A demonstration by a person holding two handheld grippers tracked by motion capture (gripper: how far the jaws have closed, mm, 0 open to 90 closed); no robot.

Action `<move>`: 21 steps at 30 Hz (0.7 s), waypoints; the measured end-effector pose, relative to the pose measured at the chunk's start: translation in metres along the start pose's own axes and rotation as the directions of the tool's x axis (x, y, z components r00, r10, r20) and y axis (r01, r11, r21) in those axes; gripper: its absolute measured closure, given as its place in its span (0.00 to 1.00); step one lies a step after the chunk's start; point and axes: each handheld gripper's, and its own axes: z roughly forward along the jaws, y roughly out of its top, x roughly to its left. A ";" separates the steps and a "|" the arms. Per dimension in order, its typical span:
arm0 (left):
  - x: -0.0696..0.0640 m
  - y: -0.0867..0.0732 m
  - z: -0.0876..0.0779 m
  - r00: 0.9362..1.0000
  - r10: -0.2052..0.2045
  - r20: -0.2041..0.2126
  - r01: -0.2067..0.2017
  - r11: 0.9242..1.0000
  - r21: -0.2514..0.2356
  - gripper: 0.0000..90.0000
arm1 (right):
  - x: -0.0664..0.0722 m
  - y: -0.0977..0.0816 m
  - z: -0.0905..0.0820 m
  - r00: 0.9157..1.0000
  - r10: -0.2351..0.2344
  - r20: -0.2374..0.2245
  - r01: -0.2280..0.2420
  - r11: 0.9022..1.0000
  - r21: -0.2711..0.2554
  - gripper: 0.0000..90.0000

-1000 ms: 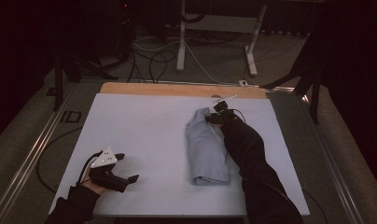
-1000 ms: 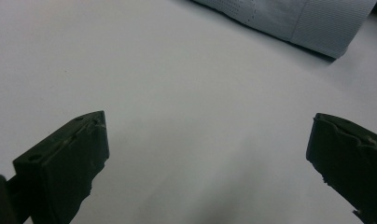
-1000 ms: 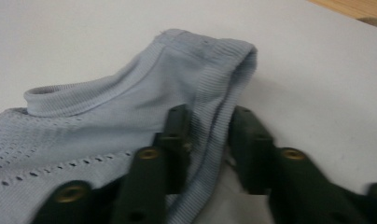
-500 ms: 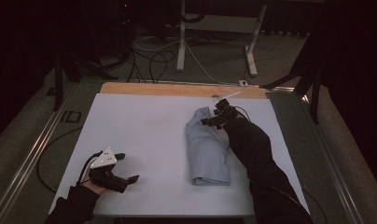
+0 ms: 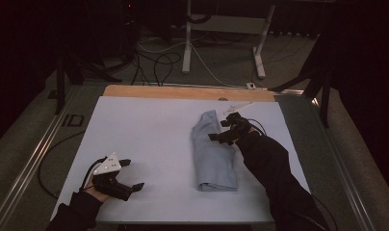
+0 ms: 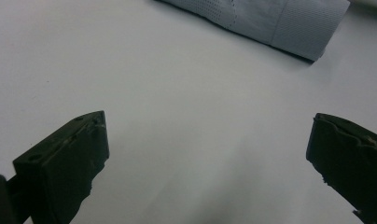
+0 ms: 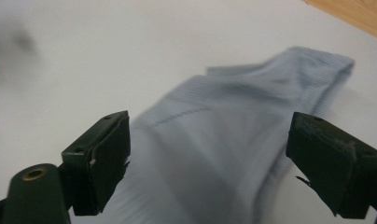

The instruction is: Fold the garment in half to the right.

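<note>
A pale blue-grey cloth [image 5: 213, 151], folded lengthwise into a long narrow strip, is lying flat on the white table surface [image 5: 149, 139], right of the middle, running from near the far wooden edge [image 5: 183, 92] down toward the person's side; its near end is showing a rolled, doubled-over fold, and its far end is looking a little rumpled and uneven; in the right gripper view the cloth [image 7: 233, 135] is spreading out beneath the camera, slightly blurred. The right gripper [image 5: 225, 131] is hanging just over the cloth's far right edge, its jaws having just been opening and now standing wide apart with nothing between them, so the cloth is resting free of any grip; a dark sleeve [image 5: 274, 178] is reaching in behind it from the bottom right. The left gripper [image 5: 127, 174] is waiting well apart from the cloth near the front left of the table, jaws also spread wide and empty; in its own view the cloth's [image 6: 270, 23] folded end is lying off in the distance. Judging from this, the lengthwise folding is looking done and the cloth released; a further fold across its length, or some tidying of the far end, may be remaining.
</note>
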 end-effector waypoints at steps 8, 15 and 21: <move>0.001 -0.001 -0.001 1.000 -0.006 -0.011 0.006 1.000 -0.001 0.01 | 0.028 0.001 -0.018 0.997 -0.066 -0.048 0.063 0.996 -0.064 0.15; 0.003 -0.002 -0.002 1.000 -0.011 -0.020 0.011 1.000 0.001 0.01 | 0.051 0.002 -0.031 0.989 -0.107 -0.099 0.093 0.987 -0.131 0.15; 0.004 -0.004 -0.002 0.999 -0.018 -0.029 0.018 1.000 0.002 0.00 | 0.069 0.000 -0.037 0.980 -0.140 -0.142 0.119 0.982 -0.146 0.16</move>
